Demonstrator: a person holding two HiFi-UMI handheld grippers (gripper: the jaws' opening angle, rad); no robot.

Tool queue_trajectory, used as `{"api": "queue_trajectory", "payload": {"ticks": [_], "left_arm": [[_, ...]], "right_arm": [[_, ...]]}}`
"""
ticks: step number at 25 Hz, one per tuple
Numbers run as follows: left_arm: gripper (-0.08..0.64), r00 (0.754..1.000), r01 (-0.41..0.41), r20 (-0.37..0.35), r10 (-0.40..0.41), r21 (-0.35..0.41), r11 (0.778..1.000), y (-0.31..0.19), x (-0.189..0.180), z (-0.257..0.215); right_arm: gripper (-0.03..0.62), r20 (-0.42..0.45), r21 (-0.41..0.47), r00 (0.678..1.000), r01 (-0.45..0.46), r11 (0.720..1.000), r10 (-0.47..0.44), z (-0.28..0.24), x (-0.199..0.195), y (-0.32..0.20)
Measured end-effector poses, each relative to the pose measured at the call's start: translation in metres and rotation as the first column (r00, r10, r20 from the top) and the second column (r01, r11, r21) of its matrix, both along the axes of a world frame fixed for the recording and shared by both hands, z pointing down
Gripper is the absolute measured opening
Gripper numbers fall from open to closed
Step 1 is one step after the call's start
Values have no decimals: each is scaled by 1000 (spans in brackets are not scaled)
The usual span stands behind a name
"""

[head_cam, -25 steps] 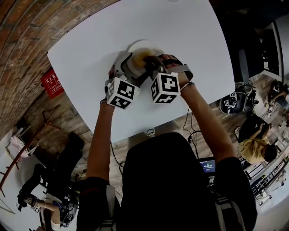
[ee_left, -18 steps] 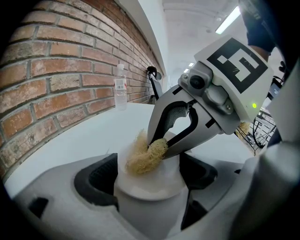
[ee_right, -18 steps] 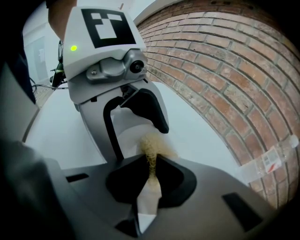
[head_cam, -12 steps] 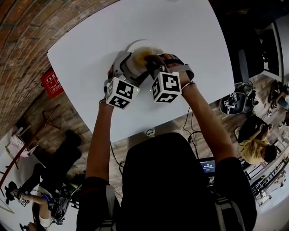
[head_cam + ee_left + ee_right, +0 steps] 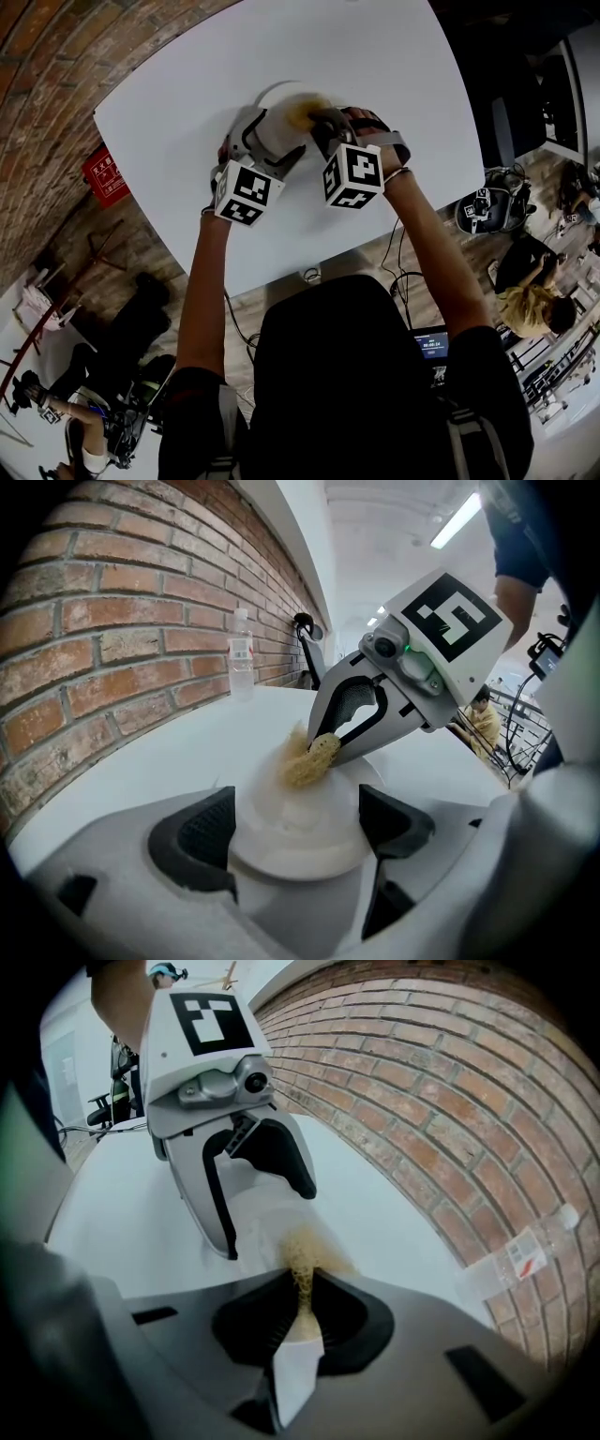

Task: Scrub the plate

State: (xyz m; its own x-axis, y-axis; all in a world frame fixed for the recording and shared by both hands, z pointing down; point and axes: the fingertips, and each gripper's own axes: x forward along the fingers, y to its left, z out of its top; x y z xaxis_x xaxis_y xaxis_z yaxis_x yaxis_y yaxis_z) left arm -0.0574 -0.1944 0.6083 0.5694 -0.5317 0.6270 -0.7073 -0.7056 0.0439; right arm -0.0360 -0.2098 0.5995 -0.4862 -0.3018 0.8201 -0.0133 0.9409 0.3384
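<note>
Leaning over a white table [image 5: 403, 84], a person holds 2 grippers close together above its middle, arms stretched forward.

- Plate [image 5: 279, 97]: white and round, toward the far side of the table from the person. Its near rim sits between the 2 jaws of the left gripper [image 5: 298, 823]. Both dark pads are closed in against the rim, 1 on each side, so the plate is clamped there. It looks tipped up a little at the held edge. Cannot tell whether the far edge rests on the table.
- Right gripper [image 5: 300, 1283]: comes in from the right, angled down onto the plate. Its 2 jaws are pinched tight on a yellow fibrous scrubber [image 5: 311, 757], with a tuft sticking out past the tips.
- Scrubber: pressed against the plate's upper face, on the side away from the left gripper's hold. The tuft looks smeared in the right gripper view.
- The 2 grippers stand just beside each other, not touching, with the plate between them.
- Surroundings: a brick wall [image 5: 112, 621] runs along the table's left side. 1 clear bottle [image 5: 241, 656] stands upright on the table near that wall, well apart from the plate. A red sign [image 5: 105, 173] sits low by the wall, past the table's left edge.
</note>
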Motion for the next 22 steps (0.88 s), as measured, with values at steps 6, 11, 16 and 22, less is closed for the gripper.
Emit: {"api": "queue_trajectory", "payload": {"ticks": [6,11,16,22], "left_arm": [[393,1000,1,1,-1,0,1000,-1,-1,1],[393,1000,2,0,-2,1,1000,-1,-3,1],[393,1000,-2,-2,2,0,1000,-2,-2,1],[393,1000,-2,-1,2,2,1000,-1,1,0]], "right_arm": [[44,3,1,1000,-20,1000,20,0,5,-4],[44,-3,2,1000,-18,1000,18,1,1,-6],[44,-7,1,1000,-10,1000,10,2,-5,-10],[44,-4,4,1000,-1,1000,1,2,-13,-14]]}}
